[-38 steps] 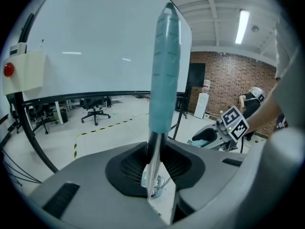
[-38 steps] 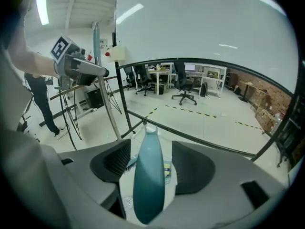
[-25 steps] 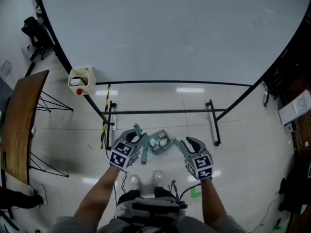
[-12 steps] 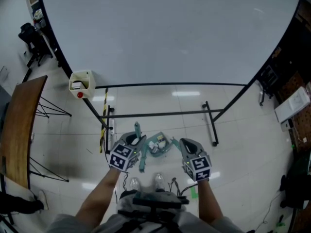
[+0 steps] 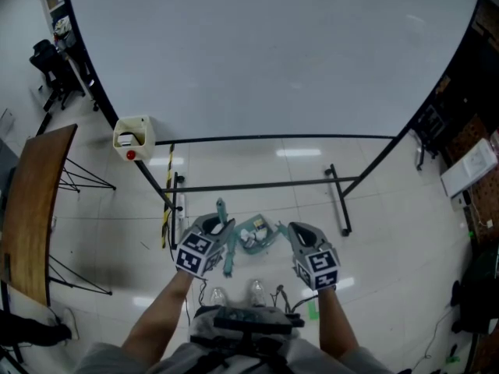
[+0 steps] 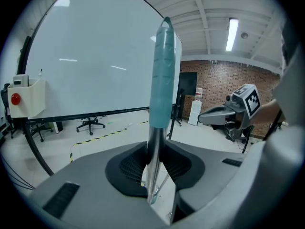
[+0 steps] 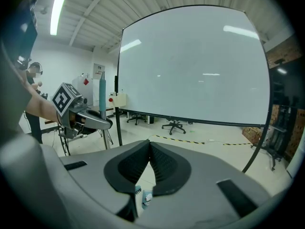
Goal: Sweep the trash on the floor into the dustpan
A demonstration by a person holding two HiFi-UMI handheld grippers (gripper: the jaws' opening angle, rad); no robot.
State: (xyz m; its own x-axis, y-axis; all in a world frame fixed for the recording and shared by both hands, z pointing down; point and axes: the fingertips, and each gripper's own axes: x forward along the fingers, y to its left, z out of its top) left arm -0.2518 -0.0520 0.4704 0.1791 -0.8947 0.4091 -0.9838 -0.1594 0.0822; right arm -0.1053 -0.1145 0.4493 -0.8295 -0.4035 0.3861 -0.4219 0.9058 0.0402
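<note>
Two grippers hang low over the floor [image 5: 390, 232], in front of the whiteboard [image 5: 273, 53] stand, with the dustpan [image 5: 254, 245] on the tiles between them.

Obs. 1: the left gripper [image 5: 215, 224] has its jaws part-way closed, pads pressing on the metal shaft of the broom [image 6: 162, 80] just under its teal grip. The shaft stands close to upright in the left gripper view. In the head view its lower end comes down just left of the dustpan.

Obs. 2: the right gripper [image 5: 299, 232] has its jaws fully together with nothing between the pads. It sits just right of the dustpan and does not appear to touch it.

Obs. 3: the trash [image 5: 251, 231], a few small pale pieces, lies inside the teal dustpan. No loose pieces can be made out on the tiles around it, though small scraps would be too small to tell.

Judgement: the sweeping step looks at or near its end, since the visible trash is already in the pan. If scraps remain, the next move calls for a short broom stroke toward the pan mouth. The right jaws would have to open before they could steady the dustpan.
</note>
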